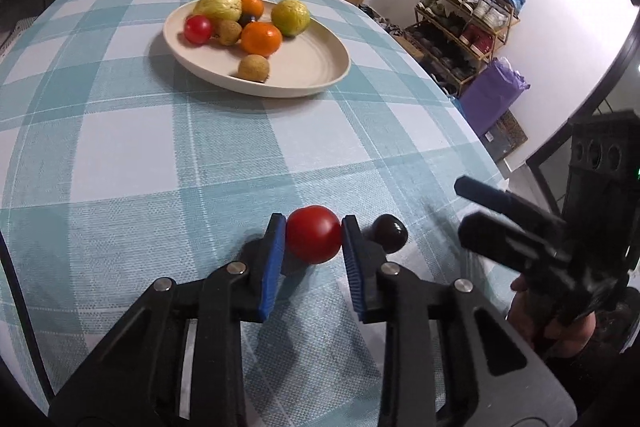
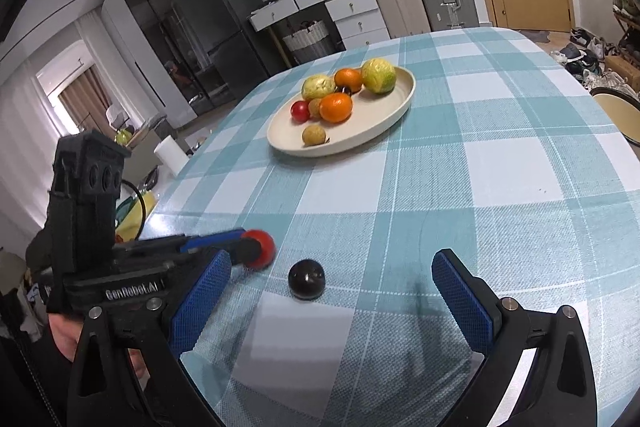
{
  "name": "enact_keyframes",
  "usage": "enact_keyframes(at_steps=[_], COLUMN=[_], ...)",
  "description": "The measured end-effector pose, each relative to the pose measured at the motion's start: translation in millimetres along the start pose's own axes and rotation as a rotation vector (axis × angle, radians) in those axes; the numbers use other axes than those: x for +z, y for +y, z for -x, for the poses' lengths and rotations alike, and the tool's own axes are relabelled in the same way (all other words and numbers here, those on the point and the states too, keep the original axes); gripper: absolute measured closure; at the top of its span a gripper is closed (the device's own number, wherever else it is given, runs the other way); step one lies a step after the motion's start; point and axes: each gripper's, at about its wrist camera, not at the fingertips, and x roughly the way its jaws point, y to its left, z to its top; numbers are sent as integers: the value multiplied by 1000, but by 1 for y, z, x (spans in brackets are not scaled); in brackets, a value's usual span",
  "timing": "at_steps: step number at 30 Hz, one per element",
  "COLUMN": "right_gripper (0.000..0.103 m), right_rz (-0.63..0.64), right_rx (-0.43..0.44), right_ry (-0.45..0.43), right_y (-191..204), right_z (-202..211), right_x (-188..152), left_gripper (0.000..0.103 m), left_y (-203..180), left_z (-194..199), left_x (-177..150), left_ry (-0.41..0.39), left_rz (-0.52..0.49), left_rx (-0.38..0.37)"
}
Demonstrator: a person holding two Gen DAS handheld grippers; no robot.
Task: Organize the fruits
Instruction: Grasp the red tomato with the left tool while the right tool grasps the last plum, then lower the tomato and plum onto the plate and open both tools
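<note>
Even, fairly bright indoor light, probably from overhead, soft shadows under the plate and red tomato, strong fisheye bending with dark corners, motion blur on the right gripper, slight glare on tablecloth.

My left wrist camera sits low over the teal-and-white checked tablecloth, looking along its fingers toward the round cream plate of fruit, a wooden shoe rack far right. My right wrist camera looks likewise from further right, angled left. Both views share the plate and the small dark round fruit close in
</note>
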Motion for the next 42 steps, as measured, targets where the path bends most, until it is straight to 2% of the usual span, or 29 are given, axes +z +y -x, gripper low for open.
enact_keyframes(at_steps=[11, 13, 17, 19, 20, 25, 27, 32, 42], right_gripper=[1, 4, 23, 37, 39, 72, 79, 79, 79], right_rz=[67, 85, 87, 67, 59, 79, 102, 109, 85], right_rx=[-19, -21, -15, -6, -7, 10, 2, 23, 69], right_ry=[39, 47, 86, 104, 100, 122, 125, 106, 57], right_y=[17, 21, 22, 19, 17, 20, 24, 24, 18], right_z=[-16, -19, -29, -33, -34, -39, -40, -36, -35], right_x=[-6, -7, -8, -9, -9, -10, -10, -4, 32], left_gripper=[78, 78, 78, 78, 78, 78, 78, 78, 78], left_y=[19, 25, 34, 38, 39, 42, 44, 46, 54], left_z=[30, 35, 44, 48, 50, 53, 52, 48, 38], left_x=[6, 7, 9, 10, 11, 15, 18, 30, 66], left_ry=[-58, -70, -93, -101, -104, -113, -115, -118, -152], left_rz=[35, 49, 67, 74, 75, 73, 75, 76, 92], left_rx=[19, 20, 30, 32, 33, 38, 39, 41, 58])
